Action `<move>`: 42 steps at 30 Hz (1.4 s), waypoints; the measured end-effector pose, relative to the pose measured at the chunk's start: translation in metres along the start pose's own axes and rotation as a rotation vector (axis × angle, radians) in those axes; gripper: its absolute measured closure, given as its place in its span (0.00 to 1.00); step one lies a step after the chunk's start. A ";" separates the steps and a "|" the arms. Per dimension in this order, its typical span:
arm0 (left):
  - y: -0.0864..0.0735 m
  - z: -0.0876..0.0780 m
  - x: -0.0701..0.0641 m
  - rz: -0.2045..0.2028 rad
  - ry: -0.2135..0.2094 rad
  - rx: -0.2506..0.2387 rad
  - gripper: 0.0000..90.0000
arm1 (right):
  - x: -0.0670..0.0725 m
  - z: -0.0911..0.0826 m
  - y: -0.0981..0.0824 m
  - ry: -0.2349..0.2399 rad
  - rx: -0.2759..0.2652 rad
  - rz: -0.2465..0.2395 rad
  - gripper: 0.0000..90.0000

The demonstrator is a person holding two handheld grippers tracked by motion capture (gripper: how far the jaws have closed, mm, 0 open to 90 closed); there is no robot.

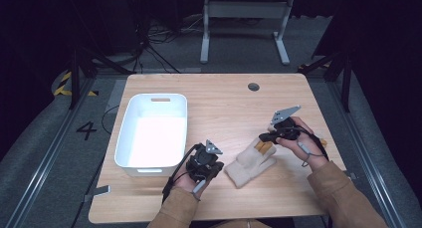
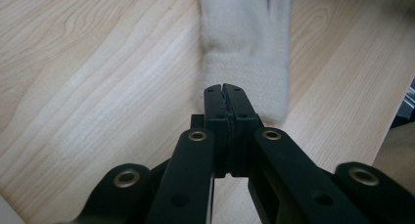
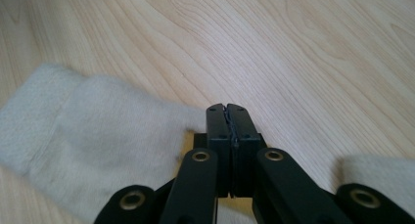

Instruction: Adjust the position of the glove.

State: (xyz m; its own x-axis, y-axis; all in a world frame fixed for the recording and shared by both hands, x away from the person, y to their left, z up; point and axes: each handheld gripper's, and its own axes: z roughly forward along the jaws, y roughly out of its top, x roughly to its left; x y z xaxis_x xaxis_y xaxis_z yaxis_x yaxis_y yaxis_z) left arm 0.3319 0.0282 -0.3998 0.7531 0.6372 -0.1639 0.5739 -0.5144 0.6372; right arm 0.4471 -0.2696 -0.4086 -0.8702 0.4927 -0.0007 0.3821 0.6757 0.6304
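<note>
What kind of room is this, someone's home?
Probably a lab or recording studio rather than a home: a lone wooden table on grey carpet, loose cables on the floor behind, and hazard tape beside a floor number.

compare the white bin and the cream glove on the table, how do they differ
The white bin is a rigid, open-topped container standing upright with a handle slot in its far wall; the cream glove is soft knit lying flat. The bin is clearly larger than the glove. The bin sits left of the left gripper; the glove lies between the left gripper and right gripper. Both are pale and rest on the wooden table.
</note>
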 end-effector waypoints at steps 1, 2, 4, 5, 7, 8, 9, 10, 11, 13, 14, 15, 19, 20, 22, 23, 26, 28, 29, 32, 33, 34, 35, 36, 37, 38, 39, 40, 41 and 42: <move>0.000 0.000 -0.001 0.000 0.002 0.002 1.00 | 0.001 0.004 0.002 0.001 0.000 -0.006 1.00; -0.001 0.000 -0.001 0.001 0.000 0.005 1.00 | 0.002 0.008 0.003 0.000 0.000 -0.005 1.00; -0.001 0.001 -0.002 0.003 -0.002 0.008 1.00 | 0.003 0.014 0.004 0.000 0.007 -0.016 1.00; -0.001 0.001 -0.002 0.003 -0.002 0.008 1.00 | 0.003 0.014 0.004 0.000 0.007 -0.016 1.00; -0.002 0.002 -0.003 0.007 -0.001 0.013 0.99 | 0.004 0.026 0.004 0.001 0.025 -0.026 1.00; -0.001 0.003 -0.003 0.010 -0.004 0.015 0.99 | 0.005 0.028 0.004 0.000 0.027 -0.027 1.00; -0.001 0.003 -0.003 0.012 -0.004 0.014 0.99 | 0.005 0.030 0.004 -0.002 0.027 -0.029 1.00; -0.001 0.004 -0.004 0.015 -0.002 0.015 0.99 | 0.005 0.032 0.004 -0.008 0.025 -0.030 1.00; -0.001 0.004 -0.004 0.018 -0.006 0.021 0.99 | 0.004 0.034 0.004 -0.012 0.013 -0.034 1.00; -0.001 0.006 -0.005 0.020 -0.009 0.028 0.99 | 0.002 0.038 0.005 -0.019 -0.001 -0.022 1.00; -0.001 0.006 -0.005 0.020 -0.009 0.028 0.99 | 0.002 0.038 0.005 -0.019 -0.001 -0.022 1.00; -0.001 0.006 -0.005 0.025 -0.008 0.029 0.99 | 0.002 0.039 0.006 -0.017 -0.001 -0.018 1.00; -0.002 0.006 -0.004 0.022 -0.008 0.027 0.99 | 0.000 0.046 0.007 -0.015 0.017 -0.004 1.00; -0.002 0.006 -0.004 0.017 -0.013 0.027 0.99 | 0.000 0.046 0.007 -0.016 0.019 -0.005 1.00; -0.002 0.006 -0.003 0.019 -0.013 0.027 0.98 | -0.001 0.046 0.007 -0.017 0.030 -0.006 1.00; -0.002 0.006 -0.003 0.019 -0.012 0.027 0.97 | -0.001 0.046 0.006 -0.018 0.036 0.001 1.00; -0.002 0.007 -0.004 0.019 -0.008 0.026 0.97 | -0.002 0.045 0.005 -0.018 0.051 0.006 1.00; -0.001 0.008 -0.004 0.021 -0.013 0.025 0.97 | -0.002 0.044 0.003 -0.018 0.054 0.017 1.00; -0.001 0.008 -0.004 0.021 -0.015 0.027 0.97 | -0.002 0.043 0.002 -0.018 0.057 0.026 1.00; 0.001 0.009 -0.004 0.026 -0.018 0.028 0.97 | -0.003 0.037 -0.001 -0.017 0.064 0.040 1.00; 0.001 0.010 -0.004 0.027 -0.020 0.027 0.97 | -0.003 0.035 -0.002 -0.022 0.065 0.040 1.00; 0.002 0.011 -0.004 0.028 -0.025 0.027 0.97 | -0.004 0.033 -0.004 -0.026 0.068 0.049 1.00; 0.003 0.011 -0.005 0.030 -0.026 0.026 0.97 | -0.004 0.032 -0.005 -0.027 0.068 0.052 1.00; 0.003 0.011 -0.005 0.030 -0.026 0.026 0.97 | -0.004 0.032 -0.005 -0.027 0.068 0.052 1.00; 0.004 0.012 -0.005 0.034 -0.030 0.028 0.97 | -0.004 0.030 -0.007 -0.030 0.068 0.053 1.00; 0.006 0.014 -0.006 0.041 -0.035 0.026 0.97 | -0.005 0.027 -0.011 -0.028 0.077 0.065 1.00; 0.007 0.014 -0.006 0.045 -0.039 0.031 0.97 | -0.005 0.027 -0.012 -0.028 0.078 0.067 1.00; 0.008 0.015 -0.007 0.048 -0.041 0.030 0.97 | -0.005 0.026 -0.013 -0.029 0.080 0.070 1.00; 0.009 0.016 -0.008 0.052 -0.043 0.031 0.97 | -0.004 0.025 -0.015 -0.028 0.085 0.074 1.00; 0.010 0.017 -0.008 0.056 -0.047 0.032 0.97 | -0.004 0.023 -0.017 -0.027 0.088 0.076 1.00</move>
State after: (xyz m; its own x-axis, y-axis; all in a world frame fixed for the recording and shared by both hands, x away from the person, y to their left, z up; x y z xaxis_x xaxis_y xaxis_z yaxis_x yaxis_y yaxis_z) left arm 0.3368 0.0083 -0.4050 0.7980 0.5797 -0.1647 0.5402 -0.5670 0.6219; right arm 0.4513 -0.2698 -0.4373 -0.8295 0.5580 0.0225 0.4732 0.6809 0.5591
